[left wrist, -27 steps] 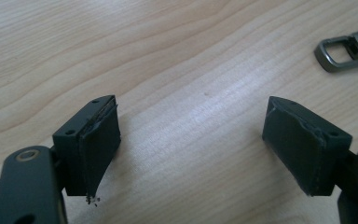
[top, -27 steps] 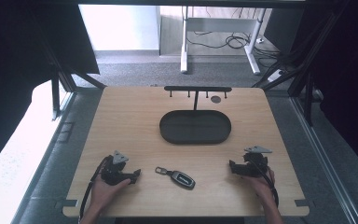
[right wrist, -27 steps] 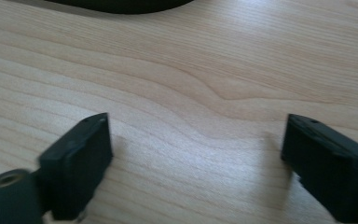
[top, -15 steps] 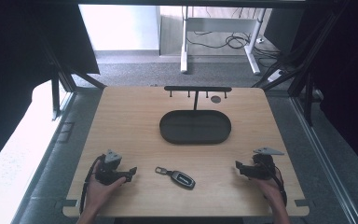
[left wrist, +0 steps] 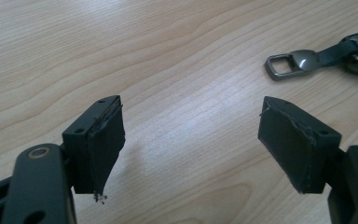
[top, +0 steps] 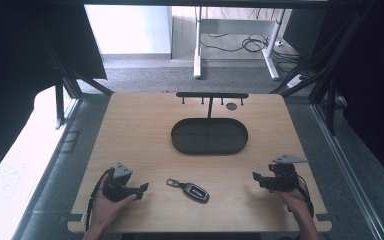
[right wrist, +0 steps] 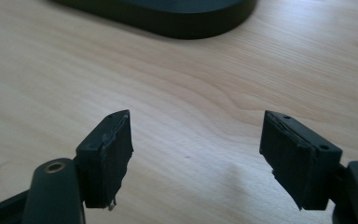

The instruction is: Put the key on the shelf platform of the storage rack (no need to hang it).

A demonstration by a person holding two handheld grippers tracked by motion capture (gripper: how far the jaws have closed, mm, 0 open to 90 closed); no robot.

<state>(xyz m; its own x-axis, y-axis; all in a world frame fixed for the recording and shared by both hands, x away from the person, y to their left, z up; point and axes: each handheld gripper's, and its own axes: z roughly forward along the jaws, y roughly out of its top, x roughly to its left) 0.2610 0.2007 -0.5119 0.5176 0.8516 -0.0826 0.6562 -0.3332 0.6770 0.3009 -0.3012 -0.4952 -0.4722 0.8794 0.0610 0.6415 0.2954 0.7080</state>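
No text, label, brand, number or sign can be read anywhere; the key fob (top: 193, 190) at lower centre shows no legible marking.

Overhead forward-down; gripper cameras skim the table (top: 145, 130) closely.

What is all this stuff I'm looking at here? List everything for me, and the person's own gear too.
Light wooden table: one, pale wood, centre of the high view.
Black oval tray: one, black, middle of the table.
Black T-shaped hook rack: one, black, rising at the tray's far rim.
Small dark round disc: one, dark, far edge of the table.
Black car key fob with metal ring: one, black and grey, near edge, between the tongs.
Left tongs: one, black, open, near left, held in a hand.
Right tongs: one, black, open, near right, held in a hand.
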